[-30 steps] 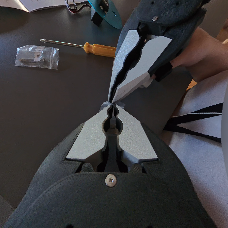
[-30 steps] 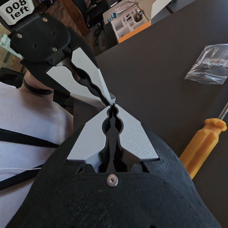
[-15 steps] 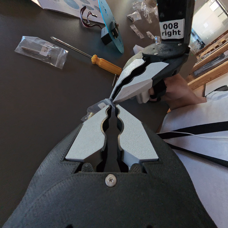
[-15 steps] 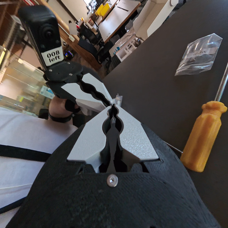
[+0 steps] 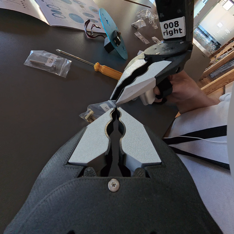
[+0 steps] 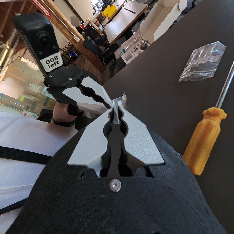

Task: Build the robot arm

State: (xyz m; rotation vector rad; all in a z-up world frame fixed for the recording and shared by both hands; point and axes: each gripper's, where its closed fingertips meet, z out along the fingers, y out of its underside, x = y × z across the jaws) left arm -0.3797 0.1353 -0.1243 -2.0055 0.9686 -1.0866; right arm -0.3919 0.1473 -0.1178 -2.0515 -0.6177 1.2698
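Observation:
A small clear plastic bag (image 5: pixel 100 110) with a white label and brass-coloured metal parts hangs between my two grippers above the dark table (image 5: pixel 38 101). My left gripper (image 5: pixel 116 108) is shut on the bag's top corner. My right gripper (image 5: pixel 114 101) comes in from the upper right, and its tips are shut on the same corner. In the right wrist view a strip of the bag (image 6: pixel 117 114) runs between my right gripper's (image 6: pixel 115 108) fingertips. The left gripper (image 6: pixel 109 107) meets the bag from the left.
An orange-handled screwdriver (image 5: pixel 108 72) lies behind the grippers and also shows in the right wrist view (image 6: pixel 202 139). A second clear bag (image 5: pixel 48 63) of long screws lies at the left. A teal disc with a black servo (image 5: pixel 114 38), a paper booklet (image 5: pixel 50 12) and small bags (image 5: pixel 143 22) lie farther back. My left and right fingertips are right by each other. From either gripper's tips it is about 10 cm to the orange-handled screwdriver (image 5: pixel 108 72).
Both grippers tilted up and rose with the bag pinched between them. The bag left the table and more of it now shows below the tips.

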